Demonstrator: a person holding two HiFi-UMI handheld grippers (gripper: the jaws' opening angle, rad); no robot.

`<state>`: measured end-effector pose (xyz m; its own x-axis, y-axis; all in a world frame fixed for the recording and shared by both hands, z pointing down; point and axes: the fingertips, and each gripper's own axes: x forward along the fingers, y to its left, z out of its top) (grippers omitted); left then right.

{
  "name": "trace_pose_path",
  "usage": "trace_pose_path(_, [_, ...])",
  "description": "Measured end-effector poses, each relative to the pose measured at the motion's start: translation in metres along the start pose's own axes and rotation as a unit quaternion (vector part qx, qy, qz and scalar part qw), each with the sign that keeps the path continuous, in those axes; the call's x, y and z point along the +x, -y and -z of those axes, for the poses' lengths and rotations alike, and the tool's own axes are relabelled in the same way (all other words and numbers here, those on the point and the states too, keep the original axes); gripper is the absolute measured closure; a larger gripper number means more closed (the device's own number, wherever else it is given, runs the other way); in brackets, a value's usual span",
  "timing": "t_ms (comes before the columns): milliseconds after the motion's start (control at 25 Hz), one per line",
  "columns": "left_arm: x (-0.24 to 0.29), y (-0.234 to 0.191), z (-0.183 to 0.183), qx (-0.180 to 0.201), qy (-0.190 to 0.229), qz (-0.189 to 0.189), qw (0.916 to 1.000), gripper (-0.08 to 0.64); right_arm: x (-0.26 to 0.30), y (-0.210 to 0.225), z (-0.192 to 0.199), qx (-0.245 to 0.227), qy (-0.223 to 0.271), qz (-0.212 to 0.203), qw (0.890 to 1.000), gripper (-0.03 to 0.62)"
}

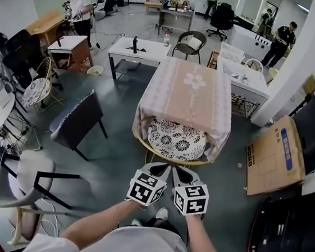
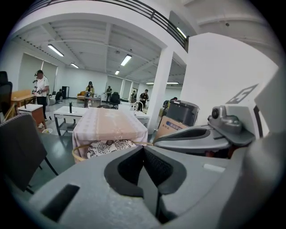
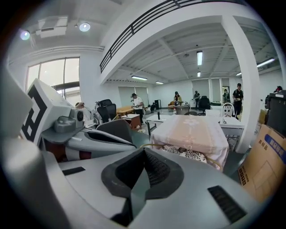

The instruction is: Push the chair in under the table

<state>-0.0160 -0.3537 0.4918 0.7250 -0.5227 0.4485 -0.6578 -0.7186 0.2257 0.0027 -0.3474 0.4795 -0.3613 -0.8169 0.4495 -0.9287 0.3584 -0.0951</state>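
A table point(image 1: 185, 94) under a pink patterned cloth stands ahead of me. The rattan chair point(image 1: 168, 159) with a black-and-white floral cushion point(image 1: 176, 139) sits tucked under its near edge, only the seat back rim and part of the cushion showing. My left gripper point(image 1: 162, 167) and right gripper point(image 1: 179, 169) hang side by side just short of the chair rim, apart from it. Both are shut with nothing between the jaws. The left gripper view shows the closed left gripper point(image 2: 144, 150) with the table point(image 2: 109, 125) beyond. The right gripper view shows the closed right gripper point(image 3: 144, 154) facing the chair point(image 3: 187, 153).
A dark grey chair point(image 1: 79, 120) stands to the left of the table and a white chair point(image 1: 24, 178) at the near left. A cardboard box point(image 1: 275, 156) and a white pillar point(image 1: 300, 60) are on the right. White tables point(image 1: 138, 50) and several people are farther back.
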Motion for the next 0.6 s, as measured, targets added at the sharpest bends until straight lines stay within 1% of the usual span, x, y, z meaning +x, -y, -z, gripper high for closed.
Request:
trace_pose_path(280, [-0.027, -0.002, 0.009, 0.005, 0.002, 0.003, 1.0000, 0.554, -0.005, -0.029, 0.002, 0.004, 0.005, 0.004, 1.000, 0.589])
trace_pose_path(600, [-0.043, -0.009, 0.014, 0.003, 0.008, -0.001, 1.0000, 0.554, -0.005, -0.045, 0.005, 0.009, 0.009, 0.004, 1.000, 0.589])
